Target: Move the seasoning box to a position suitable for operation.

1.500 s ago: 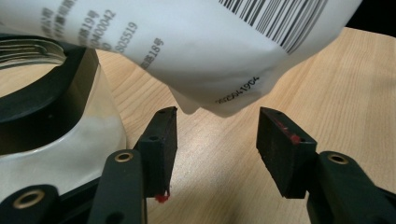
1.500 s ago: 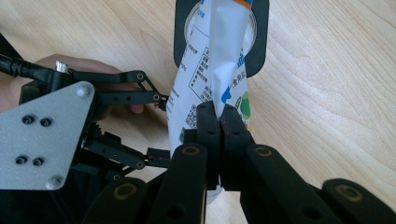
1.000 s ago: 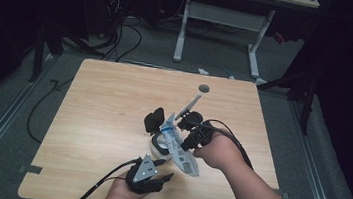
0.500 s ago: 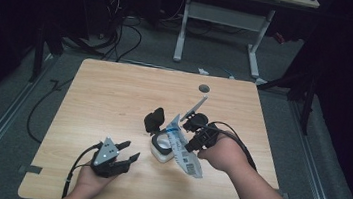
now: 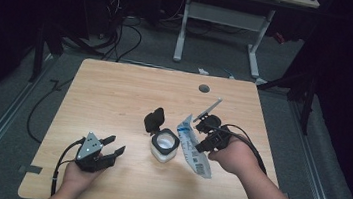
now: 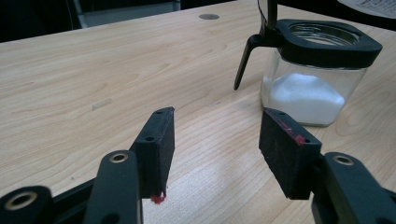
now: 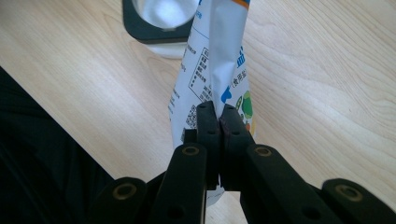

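A square glass jar point(image 5: 164, 146) with a black rim stands mid-table, part full of white powder, its black lid point(image 5: 154, 120) flipped up behind it. Just right of the jar hangs a white and blue printed bag point(image 5: 195, 150), tilted, with its upper end toward the jar mouth. My right gripper point(image 5: 202, 141) is shut on that bag point(image 7: 219, 60); in the right gripper view the pads point(image 7: 208, 122) pinch its lower part, the jar rim point(image 7: 154, 25) beyond. My left gripper point(image 5: 110, 148) stands open and empty near the front left, pointing at the jar point(image 6: 317, 79).
A round cable hole point(image 5: 204, 88) sits near the table's far edge. The wooden tabletop point(image 5: 109, 97) is bare on the left and back. The front edge runs just under both hands. Cables lie on the dark floor to the left, and another table's legs stand behind.
My left gripper has drawn back to the left along the front edge, away from the jar. The right gripper and its bag have shifted slightly right.
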